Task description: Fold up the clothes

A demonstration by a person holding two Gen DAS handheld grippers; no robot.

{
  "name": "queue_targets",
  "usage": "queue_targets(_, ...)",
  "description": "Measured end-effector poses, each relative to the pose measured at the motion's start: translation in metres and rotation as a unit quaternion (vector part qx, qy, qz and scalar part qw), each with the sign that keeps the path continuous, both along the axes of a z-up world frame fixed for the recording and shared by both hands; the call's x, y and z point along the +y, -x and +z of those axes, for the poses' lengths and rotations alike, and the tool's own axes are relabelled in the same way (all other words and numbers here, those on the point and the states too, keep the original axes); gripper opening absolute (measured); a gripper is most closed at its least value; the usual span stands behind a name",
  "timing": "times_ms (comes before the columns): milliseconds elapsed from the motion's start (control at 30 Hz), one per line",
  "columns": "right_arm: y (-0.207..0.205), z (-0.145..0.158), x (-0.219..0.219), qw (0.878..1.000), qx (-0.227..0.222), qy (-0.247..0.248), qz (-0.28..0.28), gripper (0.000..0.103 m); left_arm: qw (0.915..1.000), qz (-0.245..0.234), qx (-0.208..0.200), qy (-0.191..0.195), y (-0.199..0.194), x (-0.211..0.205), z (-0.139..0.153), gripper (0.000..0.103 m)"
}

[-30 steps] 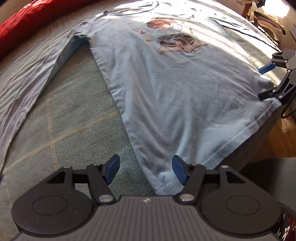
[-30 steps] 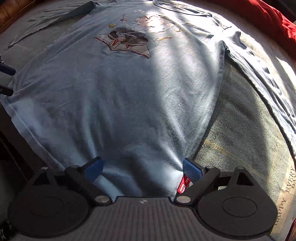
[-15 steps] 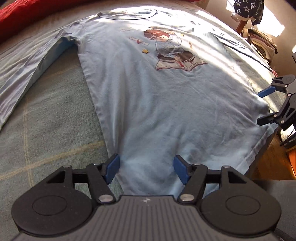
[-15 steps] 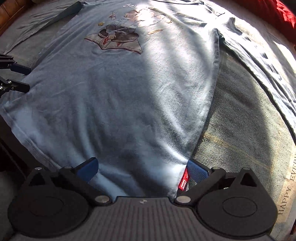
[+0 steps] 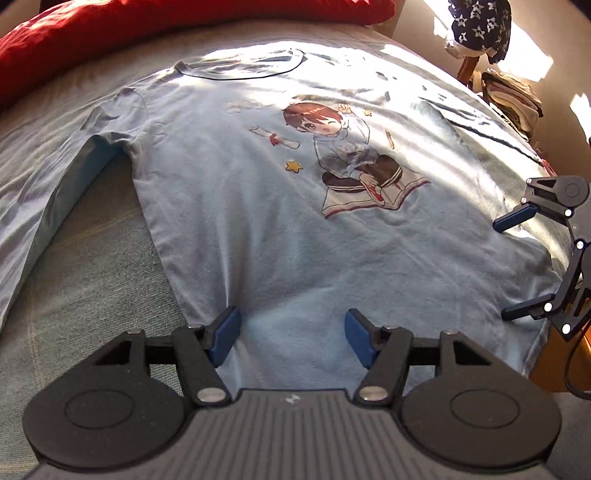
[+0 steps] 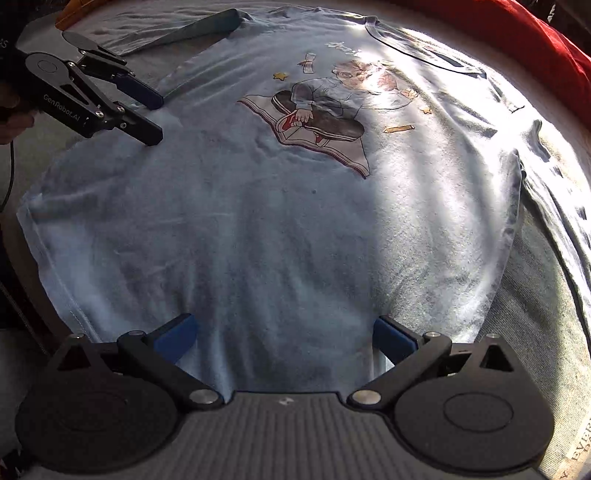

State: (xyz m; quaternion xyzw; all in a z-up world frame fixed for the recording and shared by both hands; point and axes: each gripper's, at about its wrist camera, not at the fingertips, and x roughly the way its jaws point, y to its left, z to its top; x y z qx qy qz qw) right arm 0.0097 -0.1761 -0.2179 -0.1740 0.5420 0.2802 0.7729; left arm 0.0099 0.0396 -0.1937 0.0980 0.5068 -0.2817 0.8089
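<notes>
One red blanket (image 5: 147, 26) — perhaps folded clothes (image 5: 513, 99) beyond.

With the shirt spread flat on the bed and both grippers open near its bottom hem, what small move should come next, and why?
Probably lower both grippers to the hem and close on it. The shirt lies flat, print up, sleeves spread. The left gripper and right gripper both hang open over the hem end, holding nothing, so gripping the hem looks like the way to start a fold toward the collar.
</notes>
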Motion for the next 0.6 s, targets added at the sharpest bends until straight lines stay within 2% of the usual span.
queue_targets(167,0.003,-0.007,-0.007,1.000,-0.006,-0.012,-0.003,0.103,0.9994,0.004,-0.003,-0.035,0.037,0.006,0.018,0.060)
queue_targets(267,0.005,-0.008,-0.003,1.000,-0.013,-0.003,-0.003,0.103,0.9968,-0.062,-0.036,-0.037,0.066,-0.017,0.027,0.062)
queue_targets(333,0.005,-0.008,-0.002,1.000,-0.014,0.000,-0.003,0.103,0.9935,-0.103,-0.032,-0.036,0.080,-0.036,0.020,0.064)
queue_targets(400,0.007,-0.007,-0.004,1.000,-0.013,-0.002,0.000,0.103,0.9905,-0.125,-0.024,-0.052,0.093,-0.049,0.008,0.064)
queue_targets(467,0.009,-0.004,-0.005,1.000,-0.009,0.001,0.006,0.103,0.9892,-0.127,-0.033,-0.065,0.105,-0.045,0.005,0.065)
queue_targets(600,0.018,0.004,-0.006,0.999,-0.010,0.011,0.035,0.103,0.9899,-0.107,0.005,-0.094,0.123,-0.021,0.011,0.066)
